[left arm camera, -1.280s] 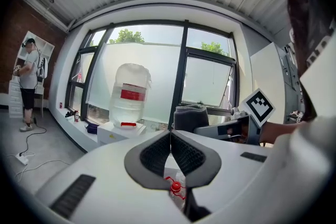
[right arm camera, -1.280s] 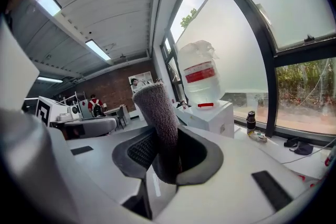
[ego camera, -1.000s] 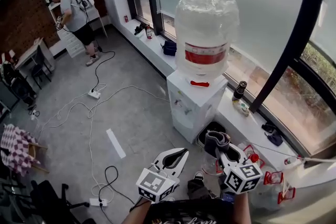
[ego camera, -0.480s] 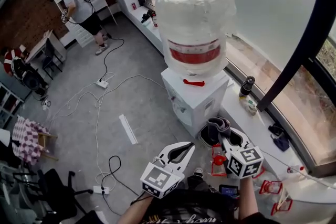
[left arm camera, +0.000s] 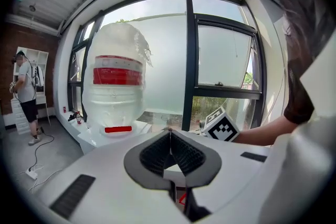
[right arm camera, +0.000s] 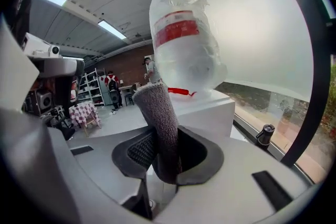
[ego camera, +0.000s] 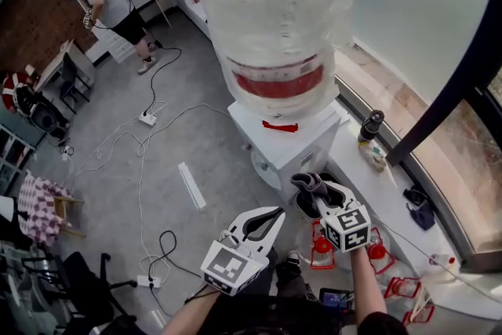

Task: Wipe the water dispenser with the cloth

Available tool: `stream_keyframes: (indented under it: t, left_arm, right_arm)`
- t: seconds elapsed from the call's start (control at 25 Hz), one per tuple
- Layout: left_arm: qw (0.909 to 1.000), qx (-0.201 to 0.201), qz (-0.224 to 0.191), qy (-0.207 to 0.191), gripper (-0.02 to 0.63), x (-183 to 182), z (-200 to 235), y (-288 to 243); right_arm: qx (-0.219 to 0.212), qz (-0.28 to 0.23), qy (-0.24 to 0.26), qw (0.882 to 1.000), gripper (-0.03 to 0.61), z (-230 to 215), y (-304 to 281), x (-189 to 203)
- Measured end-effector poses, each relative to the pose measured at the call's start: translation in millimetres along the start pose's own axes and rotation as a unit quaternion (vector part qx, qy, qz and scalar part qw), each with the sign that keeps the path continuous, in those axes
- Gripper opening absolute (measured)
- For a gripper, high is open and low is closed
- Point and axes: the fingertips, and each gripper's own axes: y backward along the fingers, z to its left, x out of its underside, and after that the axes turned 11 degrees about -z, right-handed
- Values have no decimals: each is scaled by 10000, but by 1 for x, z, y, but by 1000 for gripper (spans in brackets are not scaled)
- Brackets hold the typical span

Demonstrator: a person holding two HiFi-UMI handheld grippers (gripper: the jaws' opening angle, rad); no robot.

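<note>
The white water dispenser (ego camera: 286, 143) stands by the window, with a big plastic-wrapped bottle (ego camera: 276, 27) with a red label on top. It also shows in the left gripper view as the dispenser (left arm camera: 113, 136) and in the right gripper view as the dispenser (right arm camera: 207, 113). My right gripper (ego camera: 314, 192) is shut on a folded grey cloth (ego camera: 307, 184), which sticks up between the jaws as the cloth (right arm camera: 160, 123), just short of the dispenser's front. My left gripper (ego camera: 274, 217) is shut and empty, lower and to the left, apart from the dispenser.
A dark flask (ego camera: 369, 125) stands on the window ledge (ego camera: 369, 184) right of the dispenser. Red-capped bottles (ego camera: 321, 245) sit on the floor below my right gripper. Cables and power strips (ego camera: 145, 119) trail across the grey floor. A person (ego camera: 110, 0) stands far left by shelves.
The dispenser and bottle have grown larger and nearer in the head view. Both grippers have risen toward the dispenser's front, the right one still holding the cloth.
</note>
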Motion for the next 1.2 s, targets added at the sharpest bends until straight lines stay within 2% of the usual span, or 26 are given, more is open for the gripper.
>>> stream_keyframes:
  t: [0.28, 0.4, 0.6, 0.76, 1.2]
  left_arm:
    - [9999, 77, 58, -35, 18, 23, 14, -27]
    - [9998, 54, 190, 3, 18, 35, 17, -36]
    - [9994, 91, 248, 224, 18, 45, 17, -49]
    - [9994, 125, 274, 195, 18, 50, 18, -58]
    - [9986, 343, 330, 223, 18, 62, 14, -74]
  right_arm:
    - [-344, 298, 247, 9987, 104, -16, -60, 46]
    - [-303, 371, 253, 9985, 104, -32, -76, 60]
    - [-4, 385, 164, 9991, 104, -71, -90, 71]
    - [378, 296, 190, 9987, 104, -114, -97, 73]
    - [1349, 117, -298, 9903, 104, -231, -104, 75]
